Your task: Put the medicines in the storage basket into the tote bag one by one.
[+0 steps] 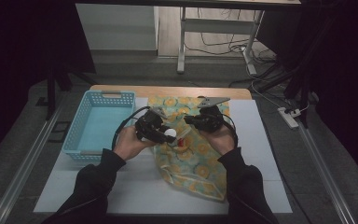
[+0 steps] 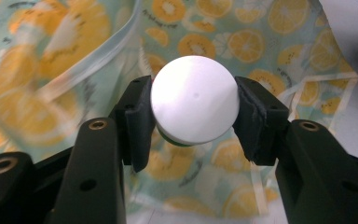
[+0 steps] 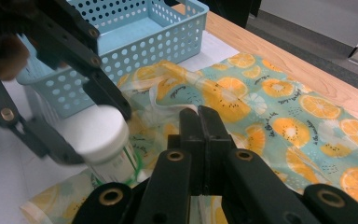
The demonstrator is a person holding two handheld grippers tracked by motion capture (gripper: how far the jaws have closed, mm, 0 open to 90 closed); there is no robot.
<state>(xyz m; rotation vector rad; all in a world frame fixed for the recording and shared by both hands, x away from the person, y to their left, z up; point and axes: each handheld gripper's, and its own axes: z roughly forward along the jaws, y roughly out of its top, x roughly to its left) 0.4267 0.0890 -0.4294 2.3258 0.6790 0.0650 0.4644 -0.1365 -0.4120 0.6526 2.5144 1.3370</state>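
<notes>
The white table (image 1: 261, 154) carries a fruit-print bag (image 1: 193, 161) at its centre and a blue perforated basket (image 1: 98, 123) at 10 o'clock from it, probably the drop-off spot. The right gripper (image 3: 199, 122) has its 2 jaws pressed together, seemingly pinching the bag's edge to hold it open. The left gripper (image 2: 192, 109) clamps a white-capped bottle (image 2: 194, 99) by its lid, lifted just above the bag.

One bottle (image 2: 194, 99), one patterned bag (image 1: 193, 161), one blue basket (image 1: 99, 122)
</notes>
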